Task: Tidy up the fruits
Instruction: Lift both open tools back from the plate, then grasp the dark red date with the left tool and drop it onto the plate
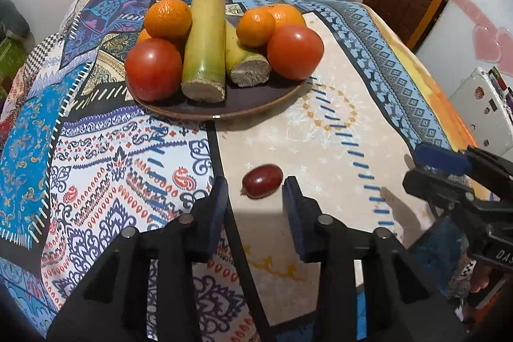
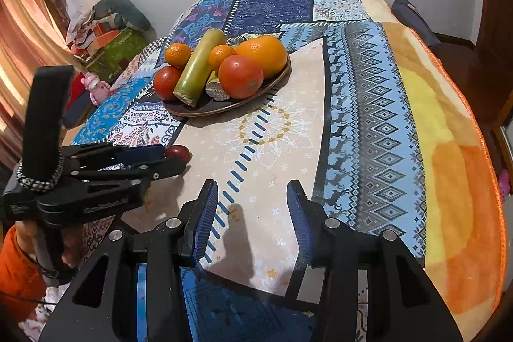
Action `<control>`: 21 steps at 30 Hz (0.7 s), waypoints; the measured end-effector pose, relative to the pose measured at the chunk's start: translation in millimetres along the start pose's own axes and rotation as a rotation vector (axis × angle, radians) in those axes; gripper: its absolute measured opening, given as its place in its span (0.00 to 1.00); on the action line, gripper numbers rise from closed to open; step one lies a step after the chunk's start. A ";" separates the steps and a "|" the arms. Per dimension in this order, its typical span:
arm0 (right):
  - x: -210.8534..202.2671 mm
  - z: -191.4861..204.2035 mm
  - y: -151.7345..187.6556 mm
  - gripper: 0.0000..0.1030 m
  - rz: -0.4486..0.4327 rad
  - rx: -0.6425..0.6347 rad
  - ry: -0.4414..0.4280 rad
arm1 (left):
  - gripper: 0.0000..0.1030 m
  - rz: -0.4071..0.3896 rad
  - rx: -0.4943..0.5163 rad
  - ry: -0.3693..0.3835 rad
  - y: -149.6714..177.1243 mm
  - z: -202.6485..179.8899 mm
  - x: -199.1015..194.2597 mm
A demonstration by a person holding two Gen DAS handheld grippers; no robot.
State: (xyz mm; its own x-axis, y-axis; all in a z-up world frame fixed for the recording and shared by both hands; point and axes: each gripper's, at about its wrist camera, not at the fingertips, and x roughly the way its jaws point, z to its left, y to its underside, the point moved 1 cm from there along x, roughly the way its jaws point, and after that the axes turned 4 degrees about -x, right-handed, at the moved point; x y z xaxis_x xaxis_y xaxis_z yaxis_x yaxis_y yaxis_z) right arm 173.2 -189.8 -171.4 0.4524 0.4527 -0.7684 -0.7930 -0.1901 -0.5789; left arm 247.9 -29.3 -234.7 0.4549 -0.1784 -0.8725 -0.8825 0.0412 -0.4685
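Observation:
A brown plate (image 1: pixel 224 112) holds two red tomatoes (image 1: pixel 153 69), several oranges (image 1: pixel 167 18) and two yellow-green stalk pieces (image 1: pixel 205 44). A small dark-red oval fruit (image 1: pixel 263 185) lies on the cloth in front of the plate. My left gripper (image 1: pixel 255 183) points down at it. Its blue pads stand on either side of the fruit's near end, and a gap shows on the left side. From the right wrist view the same fruit (image 2: pixel 179 151) sits at the left gripper's (image 2: pixel 174 159) tips. My right gripper (image 2: pixel 251 186) hovers open over bare cloth with nothing between its fingers.
A patterned patchwork cloth (image 2: pixel 368 104) covers the rounded table, with an orange and yellow blanket edge (image 2: pixel 465 181) on the right. A hand in an orange sleeve (image 2: pixel 19 265) holds the left gripper. Clutter (image 2: pixel 105 37) lies on the floor beyond the table's left side.

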 end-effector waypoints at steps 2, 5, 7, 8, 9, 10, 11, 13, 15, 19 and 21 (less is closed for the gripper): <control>1.7 -1.1 1.3 0.40 0.002 0.004 -0.006 | 0.26 -0.005 -0.004 0.003 -2.7 -0.9 2.2; 2.4 -2.6 2.2 0.40 0.004 0.008 -0.009 | 0.23 -0.013 0.008 -0.002 -4.6 -5.3 4.0; 1.9 -3.0 2.2 0.40 0.003 0.009 -0.009 | 0.22 -0.016 0.009 0.016 -4.6 -5.4 2.4; 0.8 -3.6 1.9 0.40 0.001 0.011 -0.010 | 0.22 -0.020 0.006 0.022 -4.7 -4.8 0.8; 0.0 -4.0 1.3 0.40 -0.001 0.012 -0.011 | 0.22 -0.023 0.004 0.024 -5.6 -4.3 -0.8; -1.9 -5.1 -1.0 0.40 -0.008 0.012 -0.010 | 0.22 -0.029 -0.003 0.031 -7.1 -2.8 -3.9; -3.1 -5.1 -2.6 0.40 -0.012 0.010 -0.009 | 0.22 -0.040 -0.011 0.041 -8.8 0.3 -8.7; -4.3 -5.5 -6.5 0.40 -0.022 0.009 -0.008 | 0.22 -0.063 -0.022 0.043 -14.5 5.0 -15.5; -5.2 -5.1 -10.3 0.40 -0.035 0.012 -0.013 | 0.22 -0.082 -0.031 0.041 -23.7 10.0 -19.2; -5.5 -4.7 -14.1 0.40 -0.051 0.021 -0.020 | 0.22 -0.100 -0.052 0.029 -43.9 14.8 -14.9; -5.0 -4.6 -16.2 0.40 -0.055 0.026 -0.024 | 0.22 -0.097 -0.057 0.026 -50.9 15.3 -8.1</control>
State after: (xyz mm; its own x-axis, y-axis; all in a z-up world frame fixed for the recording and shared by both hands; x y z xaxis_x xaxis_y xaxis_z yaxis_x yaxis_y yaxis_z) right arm 185.7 -192.9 -159.4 0.4860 0.4831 -0.7283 -0.7774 -0.1419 -0.6128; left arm 291.0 -14.9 -205.8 0.5357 -0.2044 -0.8193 -0.8403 -0.0331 -0.5411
